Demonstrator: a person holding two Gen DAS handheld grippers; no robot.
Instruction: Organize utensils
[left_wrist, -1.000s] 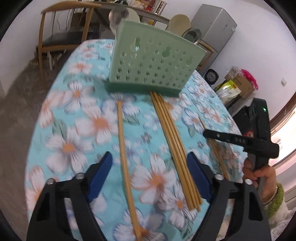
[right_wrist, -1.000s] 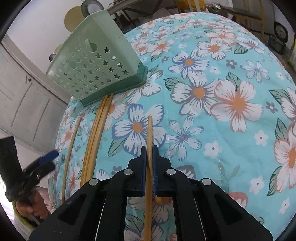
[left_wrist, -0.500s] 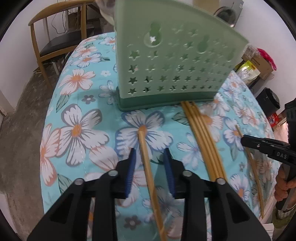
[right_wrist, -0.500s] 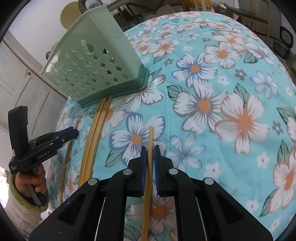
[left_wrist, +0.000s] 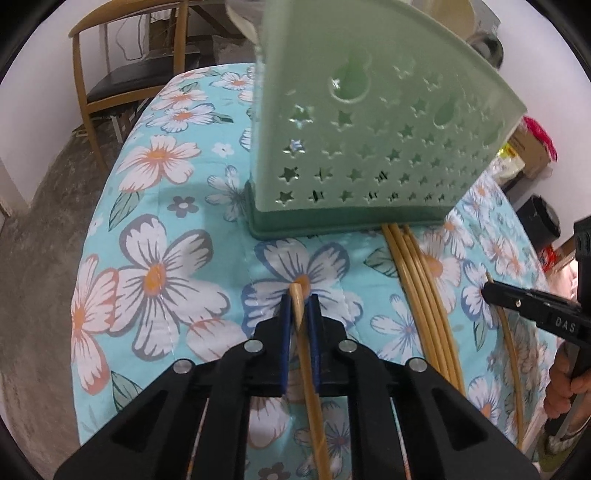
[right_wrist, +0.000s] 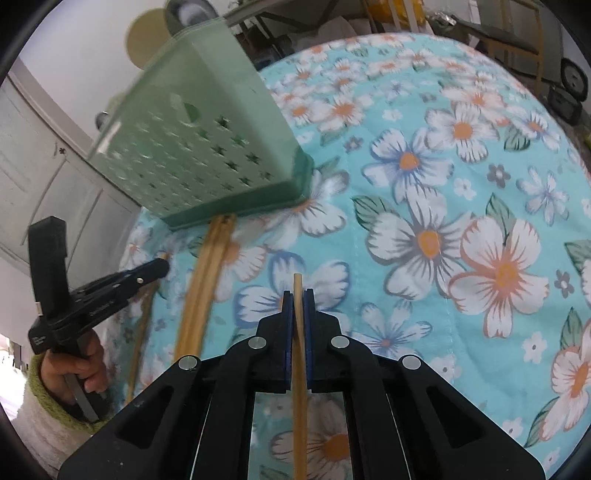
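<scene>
Pickup step: left gripper (left_wrist: 298, 312) fingers closing on a lone chopstick (left_wrist: 308, 365) lying on the worktop (left_wrist: 155, 206), right gripper (right_wrist: 298, 308) fingers clamped on another chopstick (right_wrist: 300, 387); next, probably lift and tip both into the green holder (left_wrist: 369, 122).

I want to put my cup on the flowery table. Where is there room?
Free: the cloth left of the green basket, and the cloth right of it in the right view. Crowded: the chopstick bundle in front of the basket.
</scene>
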